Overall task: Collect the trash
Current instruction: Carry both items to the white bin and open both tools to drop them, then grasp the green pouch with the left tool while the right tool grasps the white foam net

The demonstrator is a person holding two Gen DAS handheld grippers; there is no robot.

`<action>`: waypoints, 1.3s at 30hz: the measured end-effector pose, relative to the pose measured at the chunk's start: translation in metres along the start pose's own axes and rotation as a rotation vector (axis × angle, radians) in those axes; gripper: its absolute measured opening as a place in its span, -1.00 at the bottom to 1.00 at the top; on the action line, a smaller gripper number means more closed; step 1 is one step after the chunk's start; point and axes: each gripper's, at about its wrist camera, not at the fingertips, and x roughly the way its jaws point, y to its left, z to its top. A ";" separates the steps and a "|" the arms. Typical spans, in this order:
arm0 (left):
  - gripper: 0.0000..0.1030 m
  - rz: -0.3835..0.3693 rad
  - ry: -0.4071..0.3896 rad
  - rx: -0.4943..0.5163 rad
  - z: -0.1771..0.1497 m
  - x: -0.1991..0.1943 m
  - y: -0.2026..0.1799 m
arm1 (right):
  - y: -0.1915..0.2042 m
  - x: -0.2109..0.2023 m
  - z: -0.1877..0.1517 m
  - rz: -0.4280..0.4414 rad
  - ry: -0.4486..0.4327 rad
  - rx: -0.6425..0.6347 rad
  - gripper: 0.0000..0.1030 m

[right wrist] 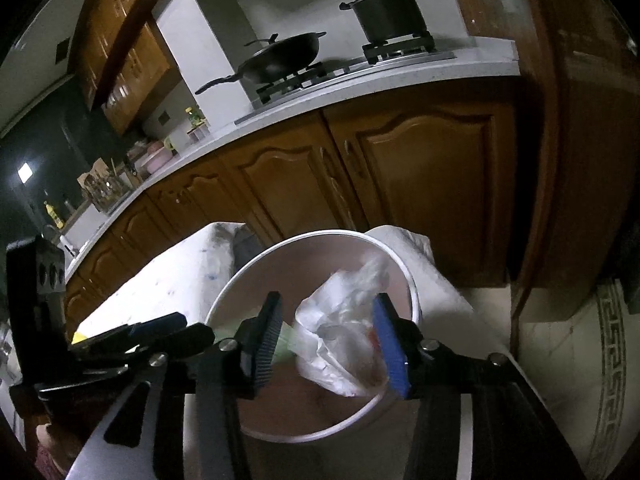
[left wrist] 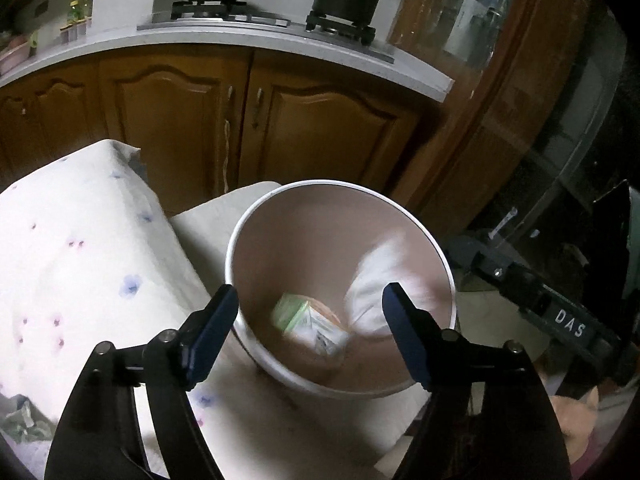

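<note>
Both grippers hang over the mouth of a white bin that stands beside a cloth-covered surface, so the step in hand looks like the drop: trash going into the bin.

In the left wrist view, the left gripper has its fingers wide apart with nothing between them. Just beyond, at the bottom of the bin, lies a green and white carton, blurred as if falling or settling. At about 2 o'clock from the carton a white plastic bag shows as a smear against the bin's wall.

In the right wrist view, the right gripper has its fingers moderately apart. The bag sits in the gap between them, above the bin's floor. The blue pad at 3 o'clock is at the bag's edge, while the ribbed pad at 9 o'clock appears clear of it; whether the bag is fully free I cannot tell, but it looks released rather than pinched.

Beyond the bin, at 12 o'clock, are wooden cabinet doors and a stove with pans.

Judging from this, two pieces are as good as collected. The next move calls for lifting both grippers clear of the bin's rim without snagging the bag, then turning toward the cloth-covered surface for any remaining scraps.
</note>
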 end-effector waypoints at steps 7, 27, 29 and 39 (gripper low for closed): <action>0.48 -0.014 -0.038 -0.032 -0.006 -0.027 0.010 | 0.002 -0.015 -0.001 0.001 -0.033 0.011 0.06; 0.58 0.164 -0.216 -0.191 -0.092 -0.176 0.095 | 0.078 -0.061 -0.043 0.155 -0.072 -0.012 0.74; 0.59 0.202 -0.225 -0.206 -0.105 -0.188 0.107 | 0.092 -0.062 -0.051 0.170 -0.062 -0.031 0.78; 0.61 0.288 -0.225 -0.305 -0.160 -0.226 0.156 | 0.148 -0.049 -0.094 0.234 0.016 -0.107 0.83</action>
